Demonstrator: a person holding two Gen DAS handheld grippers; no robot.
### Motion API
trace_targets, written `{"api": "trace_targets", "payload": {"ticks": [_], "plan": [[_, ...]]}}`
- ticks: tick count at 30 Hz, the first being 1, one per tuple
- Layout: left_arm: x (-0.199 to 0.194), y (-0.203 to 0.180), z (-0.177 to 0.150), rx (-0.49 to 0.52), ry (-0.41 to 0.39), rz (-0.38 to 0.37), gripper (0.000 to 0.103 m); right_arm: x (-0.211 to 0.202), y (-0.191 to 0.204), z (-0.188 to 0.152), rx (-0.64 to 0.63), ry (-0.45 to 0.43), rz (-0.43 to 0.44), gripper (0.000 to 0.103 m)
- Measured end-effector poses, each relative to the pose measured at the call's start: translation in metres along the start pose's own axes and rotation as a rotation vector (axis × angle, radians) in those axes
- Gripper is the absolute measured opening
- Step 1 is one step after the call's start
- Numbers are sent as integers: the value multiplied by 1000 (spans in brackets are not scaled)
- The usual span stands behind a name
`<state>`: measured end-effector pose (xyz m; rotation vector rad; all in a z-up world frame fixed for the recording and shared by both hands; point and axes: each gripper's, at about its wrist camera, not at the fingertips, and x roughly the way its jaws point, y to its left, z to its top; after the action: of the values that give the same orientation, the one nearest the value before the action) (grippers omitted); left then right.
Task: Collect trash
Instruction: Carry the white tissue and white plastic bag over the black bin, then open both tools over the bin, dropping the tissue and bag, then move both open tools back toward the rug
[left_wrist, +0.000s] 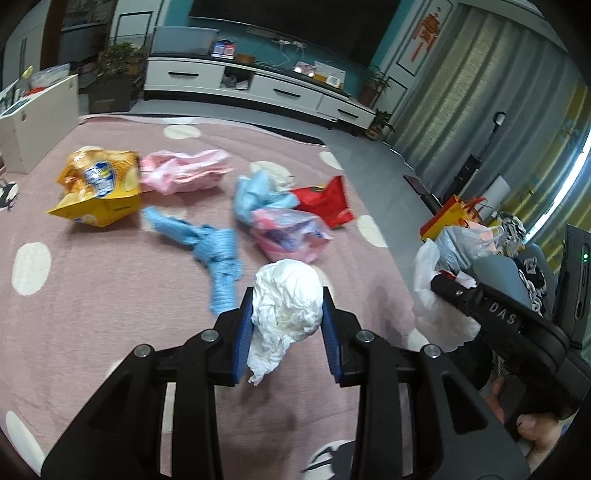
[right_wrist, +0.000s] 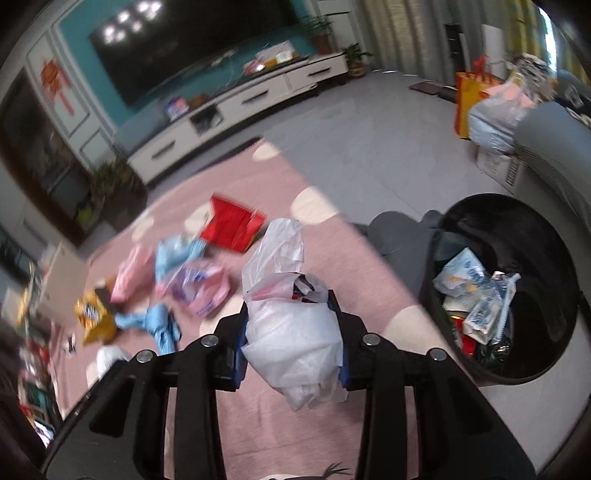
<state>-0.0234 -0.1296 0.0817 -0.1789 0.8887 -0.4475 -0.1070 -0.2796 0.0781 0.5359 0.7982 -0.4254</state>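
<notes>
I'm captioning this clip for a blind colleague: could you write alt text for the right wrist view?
The right claw grips a crumpled white plastic bag above a pink spotted rug. A black bin holding wrappers stands to the right; more litter, including a red packet, lies beyond.

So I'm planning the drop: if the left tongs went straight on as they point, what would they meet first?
Probably the pink plastic bag on the rug, just beyond the white paper wad held by the left tongs; depth is unclear.

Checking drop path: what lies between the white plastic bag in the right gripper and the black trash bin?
In the right wrist view, only bare pink rug separates the white plastic bag from the black trash bin.
</notes>
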Motion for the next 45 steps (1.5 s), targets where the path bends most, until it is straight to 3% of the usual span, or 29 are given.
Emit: {"api": "trace_targets", "payload": {"ticks": [10,17,26,35,38,40,43,45], "plan": [[29,-81,-13,115,29,-77,34,-40,-104,13,294,-114,-100,37],[60,-147,-23,227,73,-135,34,-42,-157,7,438,-124,-144,37],[87,-201,-42,333,127,-192,35,-41,-187,2,531,-124,-158,38],[105,-231,-59,391,180,-269,36,-39,-209,0,596,-118,-171,39],[109,-238,-62,391,188,-295,44,-40,-211,0,607,-125,-169,40],[108,-239,-63,392,180,-304,57,-41,-213,1,615,-131,-166,45],[103,-236,-61,390,159,-305,78,-45,-214,1,626,-156,-165,55],[97,-229,-56,373,142,-295,82,-48,-213,2,629,-173,-165,66]]}}
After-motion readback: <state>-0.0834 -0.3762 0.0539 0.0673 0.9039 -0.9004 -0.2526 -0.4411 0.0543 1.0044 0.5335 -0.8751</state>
